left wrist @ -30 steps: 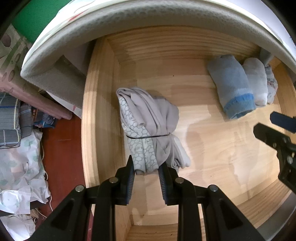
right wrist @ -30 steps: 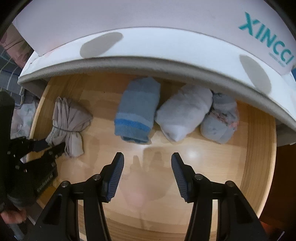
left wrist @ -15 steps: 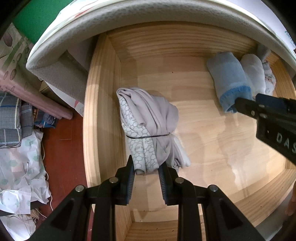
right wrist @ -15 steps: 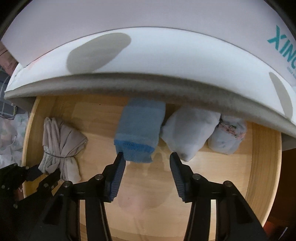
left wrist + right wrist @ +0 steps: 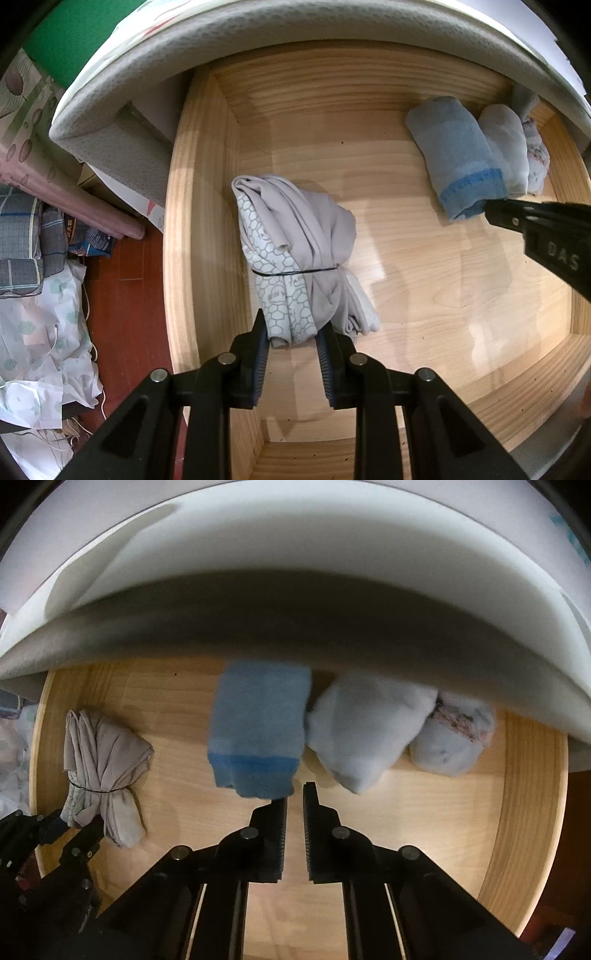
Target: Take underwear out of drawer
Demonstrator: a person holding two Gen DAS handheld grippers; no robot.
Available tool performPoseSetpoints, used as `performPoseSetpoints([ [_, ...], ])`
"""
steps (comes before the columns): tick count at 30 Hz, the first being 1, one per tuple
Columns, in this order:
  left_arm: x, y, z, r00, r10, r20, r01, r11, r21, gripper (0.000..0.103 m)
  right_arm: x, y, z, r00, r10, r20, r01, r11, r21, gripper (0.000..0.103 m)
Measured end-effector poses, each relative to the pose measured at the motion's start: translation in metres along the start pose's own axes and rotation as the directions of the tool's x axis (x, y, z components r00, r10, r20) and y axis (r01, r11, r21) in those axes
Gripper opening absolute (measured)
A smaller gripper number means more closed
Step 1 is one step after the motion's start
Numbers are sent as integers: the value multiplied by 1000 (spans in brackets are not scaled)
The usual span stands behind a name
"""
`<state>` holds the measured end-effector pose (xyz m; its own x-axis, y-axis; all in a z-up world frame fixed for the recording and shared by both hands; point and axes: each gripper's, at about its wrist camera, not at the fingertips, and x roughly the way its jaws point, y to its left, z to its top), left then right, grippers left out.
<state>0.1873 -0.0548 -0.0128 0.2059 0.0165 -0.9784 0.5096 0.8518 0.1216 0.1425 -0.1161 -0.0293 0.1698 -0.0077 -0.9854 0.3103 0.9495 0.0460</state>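
Observation:
A grey and hexagon-print underwear bundle [image 5: 295, 254], tied with a black band, lies at the left of the wooden drawer [image 5: 461, 295]. My left gripper [image 5: 291, 332] is shut on its near end. The bundle also shows in the right wrist view [image 5: 101, 771]. A blue rolled underwear [image 5: 256, 731] lies at the back of the drawer, also seen in the left wrist view [image 5: 458, 158]. My right gripper [image 5: 294, 797] has its jaws nearly closed, with its tips at the blue roll's near right corner; nothing sits between them.
A pale grey roll [image 5: 369, 734] and a patterned roll [image 5: 450, 738] lie right of the blue one. A white mattress [image 5: 295, 572] overhangs the drawer's back. Clutter and bags [image 5: 37, 295] lie on the red floor left of the drawer.
My right gripper has moved forward to the blue roll and narrowed its jaws from wide open. My left gripper has stayed on the grey bundle.

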Motion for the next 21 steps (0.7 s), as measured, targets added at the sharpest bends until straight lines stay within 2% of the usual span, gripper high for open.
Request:
performPoseSetpoints([
  [9,0,0,0,1000,-5,0,5,1000,1,24,-19,-26,-14,999,19,-36,-20,999,-35,5],
  [13,1,1,0,1000,-6,0,6,1000,0,24,-27,-39,-36,999,22,-46,-24,999,-42,5],
  [15,1,1,0,1000,-9,1,9,1000,1,24,-32,-35,-34,997,79,-28,-81,994,-76,10],
  [17,1,1,0,1000,-12,2,12,1000,-1,24,-37,-26,-29,997,81,1,-80,987,-136,11],
  [20,1,2,0,1000,-13,3,13,1000,-1,24,-43,-7,-21,994,93,50,-84,984,-157,28],
  [21,2,2,0,1000,-15,3,15,1000,0,24,-42,0,-18,995,74,66,-63,986,-156,33],
])
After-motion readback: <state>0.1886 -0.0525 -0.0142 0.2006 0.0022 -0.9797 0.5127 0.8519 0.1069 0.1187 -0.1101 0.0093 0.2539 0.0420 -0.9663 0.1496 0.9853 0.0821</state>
